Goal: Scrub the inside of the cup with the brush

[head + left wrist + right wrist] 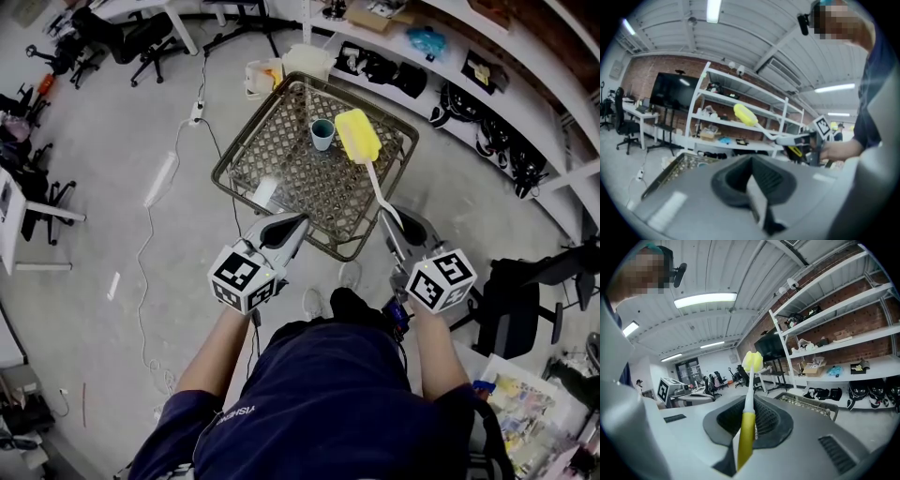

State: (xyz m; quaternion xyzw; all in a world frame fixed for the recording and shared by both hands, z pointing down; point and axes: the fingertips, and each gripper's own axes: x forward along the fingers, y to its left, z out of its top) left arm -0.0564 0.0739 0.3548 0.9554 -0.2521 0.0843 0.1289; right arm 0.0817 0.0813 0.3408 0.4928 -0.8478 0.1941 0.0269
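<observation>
Brush (359,136) held over the table (246,150)
Right gripper (392,223) pinches its handle; left gripper (757,201) has 2 jaws pressed together, empty; cup (322,133) stands beside.

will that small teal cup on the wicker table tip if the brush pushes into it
Probably: the small teal cup stands upright and unheld, so a sideways push may tip it. It looks light, likely plastic. The smooth-looking top of the wicker table could let it slide.

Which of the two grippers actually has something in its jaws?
The right gripper: its jaws are clamped on the yellow-and-white handle of the brush. The left gripper has its jaws shut together, with nothing between them.
</observation>
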